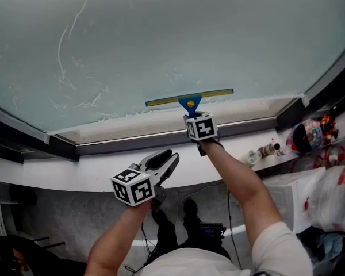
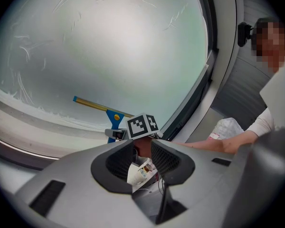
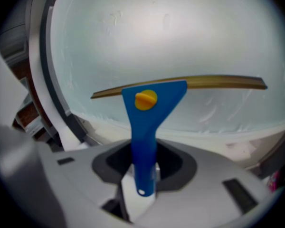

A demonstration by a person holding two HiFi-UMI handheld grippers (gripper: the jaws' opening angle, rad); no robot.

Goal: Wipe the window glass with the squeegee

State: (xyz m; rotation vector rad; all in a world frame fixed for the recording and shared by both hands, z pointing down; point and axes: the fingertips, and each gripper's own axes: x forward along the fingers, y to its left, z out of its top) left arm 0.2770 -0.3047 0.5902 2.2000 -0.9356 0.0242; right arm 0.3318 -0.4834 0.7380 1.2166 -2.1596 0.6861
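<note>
**A:** Where is the squeegee [image 1: 190, 99] sitting, and what is holding it?

**B:** The right gripper [image 1: 191, 114] is clamping its blue handle. The blade is lying level across the window glass [image 1: 161, 33], low on the pane and just above the bottom frame [image 1: 161, 135].

**A:** And the left gripper [image 1: 168, 158]?

**B:** It is hanging below the frame with its jaws apart and empty, farther from the glass. Streaks [image 1: 63, 56] are showing up and left of the blade, probably the next area to wipe.

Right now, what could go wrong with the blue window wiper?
The squeegee is nearly at the bottom edge of the glass, so it might bump the frame. The right tongs pinch only its thin handle, so it could twist. White streaks up left may get missed.
</note>
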